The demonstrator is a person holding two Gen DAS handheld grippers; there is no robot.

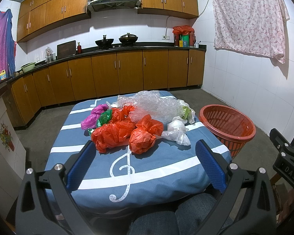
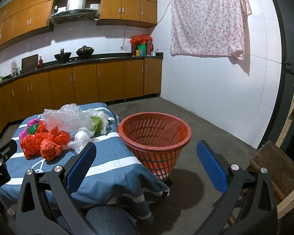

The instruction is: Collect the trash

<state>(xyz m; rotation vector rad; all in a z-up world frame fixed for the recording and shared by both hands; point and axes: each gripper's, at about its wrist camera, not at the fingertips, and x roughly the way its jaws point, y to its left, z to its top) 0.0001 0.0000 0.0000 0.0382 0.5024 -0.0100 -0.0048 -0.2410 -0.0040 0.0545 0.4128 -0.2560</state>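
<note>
A pile of crumpled plastic bags lies on the blue table (image 1: 156,168): several red bags (image 1: 125,133), a purple one (image 1: 92,117), a green one (image 1: 103,117), a white one (image 1: 176,131) and clear bubble wrap (image 1: 152,105). A red slatted basket (image 1: 227,125) stands on the floor right of the table; it also shows in the right wrist view (image 2: 154,133). My left gripper (image 1: 145,145) is open and empty, near the front of the pile. My right gripper (image 2: 147,146) is open and empty, in front of the basket.
Wooden kitchen cabinets (image 1: 117,74) and a dark counter with woks (image 1: 115,41) run along the back wall. A floral cloth (image 2: 207,17) hangs on the white tiled wall. A wooden stool (image 2: 274,166) stands at the right. Bare concrete floor (image 2: 205,127) lies beyond the basket.
</note>
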